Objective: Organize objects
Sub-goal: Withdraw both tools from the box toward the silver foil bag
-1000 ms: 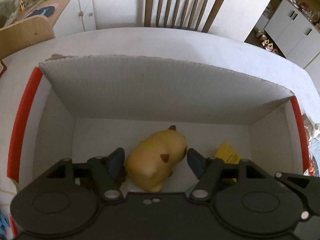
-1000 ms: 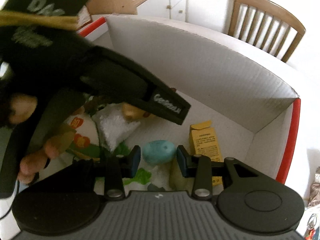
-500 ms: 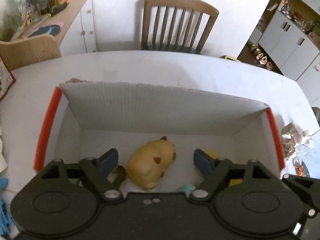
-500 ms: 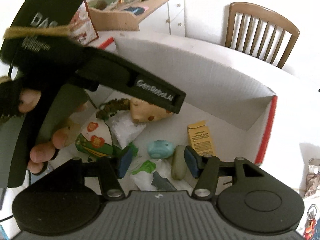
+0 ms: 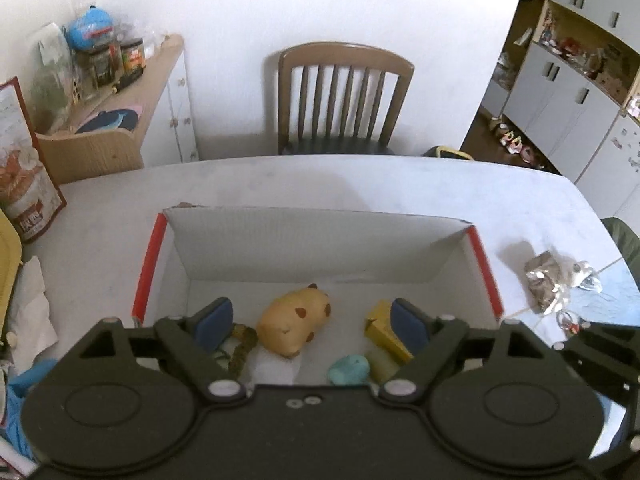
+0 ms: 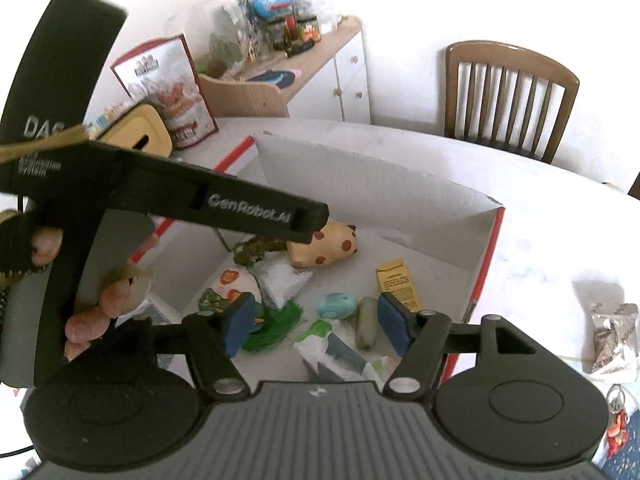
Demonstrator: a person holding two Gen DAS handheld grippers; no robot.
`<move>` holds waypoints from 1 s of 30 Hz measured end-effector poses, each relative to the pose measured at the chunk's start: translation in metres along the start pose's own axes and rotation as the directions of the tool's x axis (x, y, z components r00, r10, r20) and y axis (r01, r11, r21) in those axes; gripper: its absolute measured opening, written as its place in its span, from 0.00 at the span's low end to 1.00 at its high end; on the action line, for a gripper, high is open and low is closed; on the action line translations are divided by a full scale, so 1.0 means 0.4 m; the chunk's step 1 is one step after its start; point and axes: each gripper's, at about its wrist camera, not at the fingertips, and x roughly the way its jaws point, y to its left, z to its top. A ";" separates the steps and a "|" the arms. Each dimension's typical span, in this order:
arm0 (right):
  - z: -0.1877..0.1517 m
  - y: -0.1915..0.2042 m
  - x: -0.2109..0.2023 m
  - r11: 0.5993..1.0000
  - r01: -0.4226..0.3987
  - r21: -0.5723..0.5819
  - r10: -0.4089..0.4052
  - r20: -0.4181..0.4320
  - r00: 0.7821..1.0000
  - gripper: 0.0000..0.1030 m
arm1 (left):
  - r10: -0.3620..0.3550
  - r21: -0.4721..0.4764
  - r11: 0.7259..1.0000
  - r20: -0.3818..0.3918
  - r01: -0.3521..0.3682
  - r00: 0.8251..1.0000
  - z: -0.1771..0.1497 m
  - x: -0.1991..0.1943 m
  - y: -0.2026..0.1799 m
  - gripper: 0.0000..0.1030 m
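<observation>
The left gripper (image 5: 306,318) hangs above the open white cardboard box with red-edged side flaps (image 5: 482,264), its blue-padded jaws spread wide with nothing between them; they have just been opening. Below it on the box floor lies a tan, rounded hamster-shaped soft toy with brown spots (image 5: 294,318), on its side near the back wall. The right gripper (image 6: 316,322), also empty, has its jaws parted and has just been opening too. Under it rest a small turquoise oval toy (image 6: 337,305), a dull green capsule-shaped piece (image 6: 366,323) just beside it, and a small yellow printed carton (image 6: 396,282) lying flat. The box sits on a white table (image 5: 280,184).
</observation>
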 end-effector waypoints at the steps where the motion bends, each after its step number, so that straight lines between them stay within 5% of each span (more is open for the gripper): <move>1: -0.003 0.001 -0.010 1.000 -0.005 0.001 0.005 0.006 1.000 0.65 | -0.004 0.000 1.000 0.005 0.004 1.000 -0.005 -0.010 -0.002 0.84; 17: -0.088 0.012 -0.170 1.000 -0.018 -0.005 0.018 0.096 0.995 0.71 | 0.031 0.034 0.999 0.096 -0.035 0.995 -0.100 -0.148 -0.064 0.99; 30: -0.171 -0.077 -0.291 0.998 -0.062 0.008 0.060 0.151 0.987 0.85 | 0.082 -0.018 0.997 0.138 -0.080 0.987 -0.159 -0.201 -0.178 1.00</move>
